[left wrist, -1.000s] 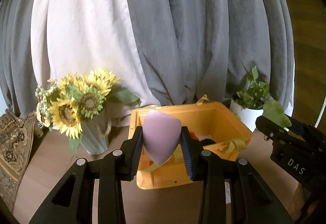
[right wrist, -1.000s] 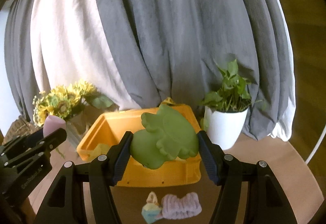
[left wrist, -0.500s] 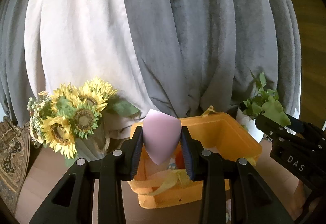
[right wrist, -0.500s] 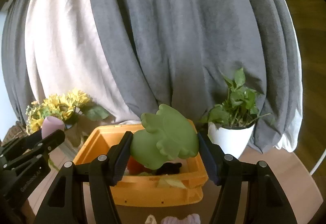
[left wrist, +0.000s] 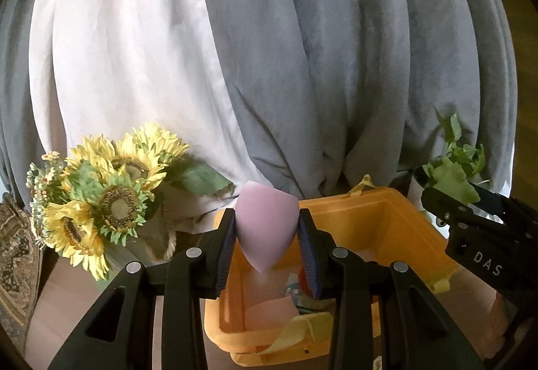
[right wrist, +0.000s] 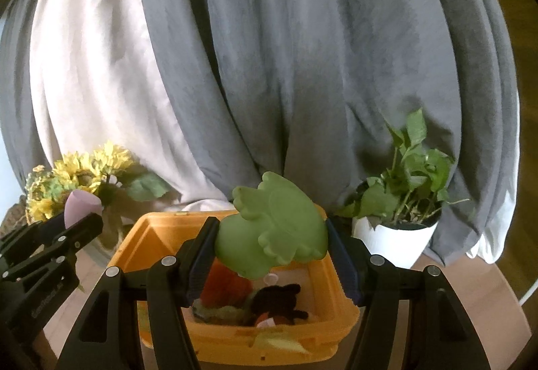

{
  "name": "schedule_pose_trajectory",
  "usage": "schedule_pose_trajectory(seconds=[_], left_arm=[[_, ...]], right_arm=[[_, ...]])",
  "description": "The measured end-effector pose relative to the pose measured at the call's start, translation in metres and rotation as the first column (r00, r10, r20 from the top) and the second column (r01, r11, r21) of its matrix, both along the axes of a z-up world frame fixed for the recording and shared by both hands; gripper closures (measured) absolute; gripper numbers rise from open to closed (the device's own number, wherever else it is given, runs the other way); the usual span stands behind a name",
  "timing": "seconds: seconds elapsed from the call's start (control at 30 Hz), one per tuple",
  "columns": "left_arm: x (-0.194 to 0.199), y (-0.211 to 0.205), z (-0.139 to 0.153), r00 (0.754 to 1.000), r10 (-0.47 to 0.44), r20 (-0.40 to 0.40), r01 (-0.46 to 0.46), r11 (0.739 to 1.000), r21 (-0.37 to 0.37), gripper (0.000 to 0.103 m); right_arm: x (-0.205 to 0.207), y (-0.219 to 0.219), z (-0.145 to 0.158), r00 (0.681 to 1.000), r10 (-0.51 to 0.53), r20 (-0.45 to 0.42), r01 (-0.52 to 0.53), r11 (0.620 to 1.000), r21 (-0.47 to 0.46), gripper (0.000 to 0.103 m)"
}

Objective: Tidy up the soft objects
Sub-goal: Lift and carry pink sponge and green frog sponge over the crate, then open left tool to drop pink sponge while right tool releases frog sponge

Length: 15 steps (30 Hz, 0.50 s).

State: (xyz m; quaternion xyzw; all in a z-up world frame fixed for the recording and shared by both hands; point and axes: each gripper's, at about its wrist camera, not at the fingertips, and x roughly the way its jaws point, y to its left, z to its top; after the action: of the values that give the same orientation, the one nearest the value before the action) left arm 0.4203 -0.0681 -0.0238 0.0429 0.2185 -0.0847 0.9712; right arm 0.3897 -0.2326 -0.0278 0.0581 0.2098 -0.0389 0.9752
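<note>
bin [right wrist: 232, 339] on table [right wrist: 487, 306], in front of curtains [right wrist: 269, 67] | sunflower vase [left wrist: 101, 202] left of bin | potted plant [right wrist: 400, 218] right of bin | left gripper [left wrist: 267, 247] holds sponge [left wrist: 267, 229] above bin | right gripper [right wrist: 272, 252] holds soft toy [right wrist: 275, 229] above bin

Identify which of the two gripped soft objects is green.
The green toy, lobed and flat, held by the right gripper. The left gripper holds a smooth purple sponge.
</note>
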Motion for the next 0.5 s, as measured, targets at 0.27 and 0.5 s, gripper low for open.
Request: schedule_pose_trajectory(seconds=[0.27,0.5], left_arm=[[0.027,-0.002,-0.019,0.998,0.008,-0.054,-0.007,1.0,0.008,0.067],[0.048,-0.002,-0.04,0.991,0.005,-0.13,-0.005,1.0,0.002,0.067]], right_arm=[[0.031,-0.002,-0.016,0.998,0.018,-0.063,-0.018,1.0,0.0,0.038],[0.057,-0.003,-0.035,0.99,0.026,-0.137,-0.026,1.0,0.003,0.038]])
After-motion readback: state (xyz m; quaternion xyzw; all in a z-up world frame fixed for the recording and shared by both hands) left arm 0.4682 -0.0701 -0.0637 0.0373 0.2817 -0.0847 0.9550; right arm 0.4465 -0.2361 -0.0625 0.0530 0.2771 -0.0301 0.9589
